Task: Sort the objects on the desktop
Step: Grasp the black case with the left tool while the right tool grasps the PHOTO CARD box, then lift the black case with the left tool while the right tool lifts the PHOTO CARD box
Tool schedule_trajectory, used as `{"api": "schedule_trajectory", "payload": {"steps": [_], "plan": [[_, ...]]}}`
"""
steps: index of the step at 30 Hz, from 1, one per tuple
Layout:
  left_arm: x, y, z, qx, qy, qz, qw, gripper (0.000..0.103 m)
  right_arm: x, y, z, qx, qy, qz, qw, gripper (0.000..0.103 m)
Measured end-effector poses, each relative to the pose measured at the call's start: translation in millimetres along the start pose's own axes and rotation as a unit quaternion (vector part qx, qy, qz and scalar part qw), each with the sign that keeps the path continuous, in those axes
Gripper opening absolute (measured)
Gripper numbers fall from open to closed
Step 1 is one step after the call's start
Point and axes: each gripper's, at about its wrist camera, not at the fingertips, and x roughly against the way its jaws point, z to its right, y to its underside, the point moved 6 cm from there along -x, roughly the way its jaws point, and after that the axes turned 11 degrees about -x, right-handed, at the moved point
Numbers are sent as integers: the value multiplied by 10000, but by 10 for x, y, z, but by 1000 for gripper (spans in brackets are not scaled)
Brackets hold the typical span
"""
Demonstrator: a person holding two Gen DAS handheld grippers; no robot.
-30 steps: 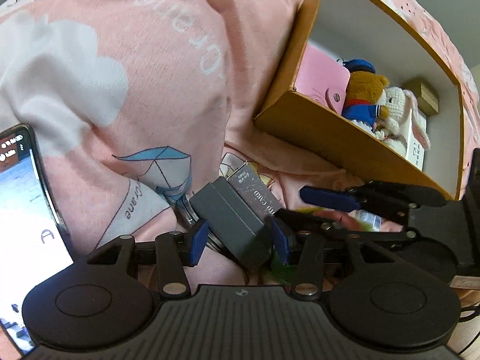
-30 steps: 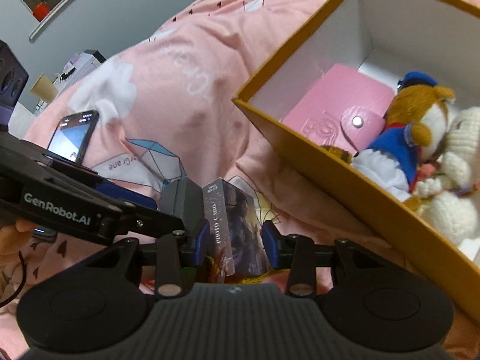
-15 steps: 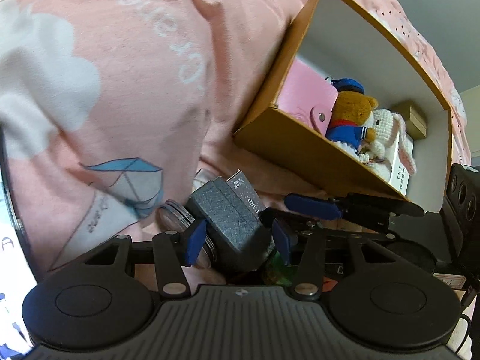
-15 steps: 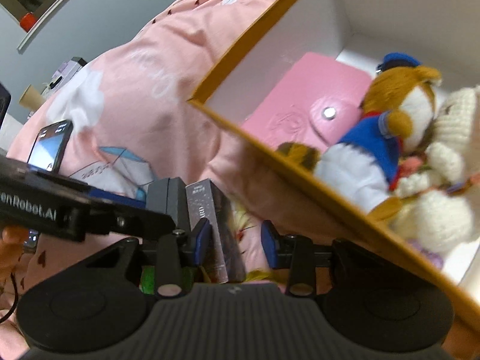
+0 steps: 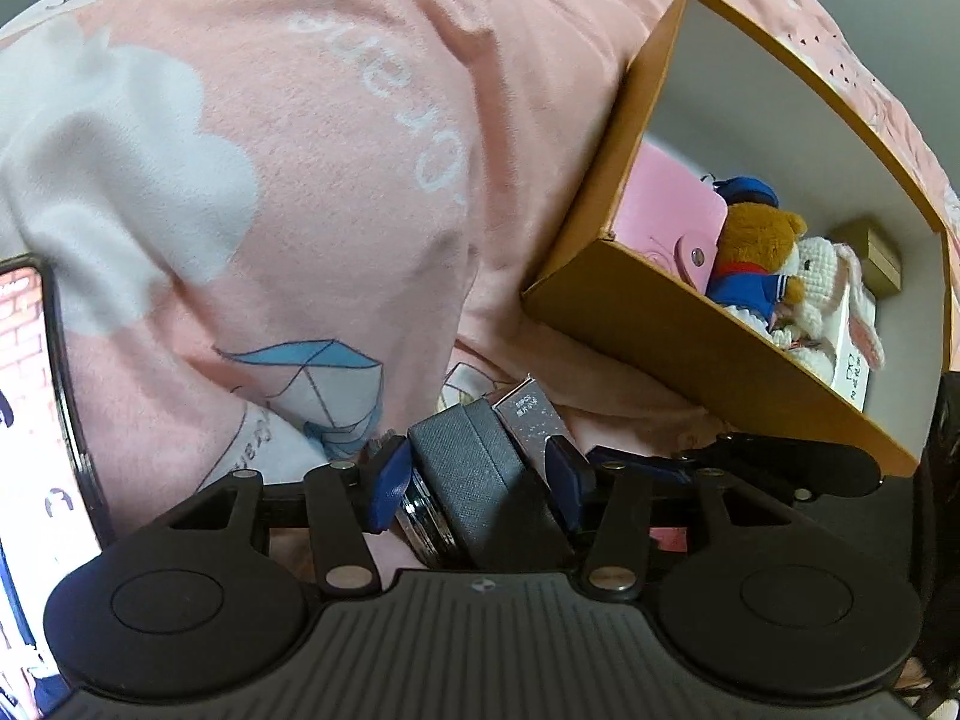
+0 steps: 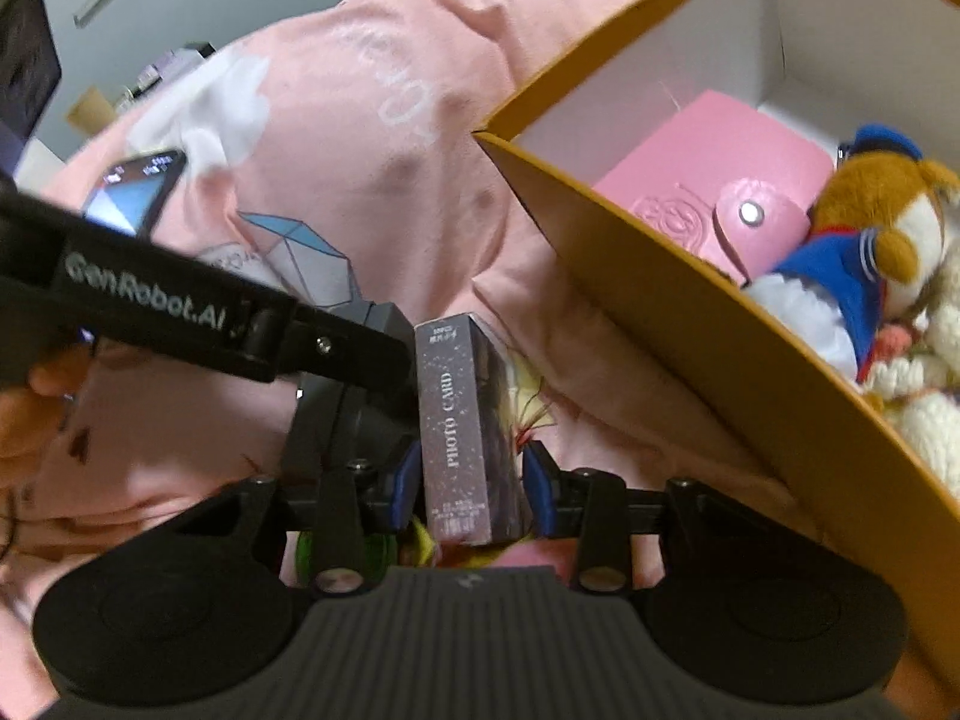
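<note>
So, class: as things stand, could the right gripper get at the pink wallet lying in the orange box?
Probably not yet. The right gripper is shut on the photo card box, so it has no free grip. The pink wallet lies uncovered in the open-topped orange box, so the way looks free otherwise.

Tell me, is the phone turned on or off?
On. The phone lying on the pink blanket has a lit screen showing a bright picture in both views.

A pink printed blanket (image 5: pixel 336 192) covers the surface, with a lit phone (image 6: pixel 135 192) lying on it.
</note>
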Motion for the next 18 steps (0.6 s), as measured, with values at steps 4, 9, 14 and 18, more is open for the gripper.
{"api": "schedule_trajectory", "payload": {"steps": [4, 9, 14, 18], "plan": [[-60, -13, 49, -182, -222, 47, 9996, 57, -49, -49, -27, 194, 260, 142, 9994, 39], [-84, -17, 54, -267, -153, 48, 9995, 57, -8, -44, -14, 178, 280, 187, 9993, 25], [-111, -37, 117, -491, -137, 96, 9987, 57, 184, 45, 135, -208, 261, 219, 9992, 24], [-150, -77, 215, -1059, -104, 72, 9943, 58, 298, 180, 82, -305, 247, 318, 9987, 24]]}}
